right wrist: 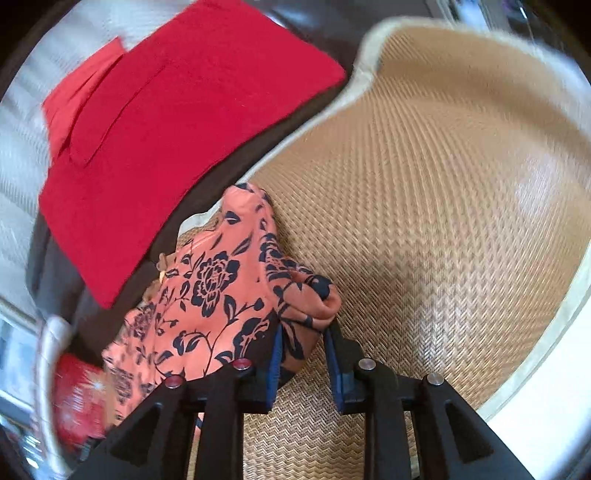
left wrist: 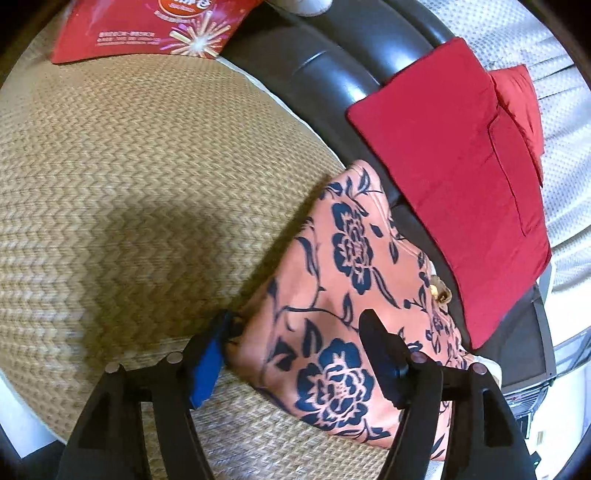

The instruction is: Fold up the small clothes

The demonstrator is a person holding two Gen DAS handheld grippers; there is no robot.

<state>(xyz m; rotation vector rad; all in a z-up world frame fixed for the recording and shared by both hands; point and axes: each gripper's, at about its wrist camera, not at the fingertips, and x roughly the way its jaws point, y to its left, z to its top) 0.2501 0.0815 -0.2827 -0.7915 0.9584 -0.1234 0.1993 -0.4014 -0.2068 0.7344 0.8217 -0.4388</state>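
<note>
A pink cloth with dark blue flowers lies at the edge of a woven straw mat, close to a dark padded edge. A folded red cloth rests on that dark edge, just beside the flowery one.

The right gripper is pinching a bunched corner of the flowery cloth between its blue pads. The left gripper has its fingers spread wide, one on each side of the cloth. It looks let go, though I cannot be sure if one finger is touching the cloth, because the fabric hides part of it.

The fold looks only begun, since the cloth is still lumpy and part of it hangs toward the dark edge.

What could go wrong? The right gripper holds only a small bunch, so the cloth could slip out if it is pulled fast. The cloth could also drag against the red cloth and mess up its neat fold. A red box sits far off on the mat.
</note>
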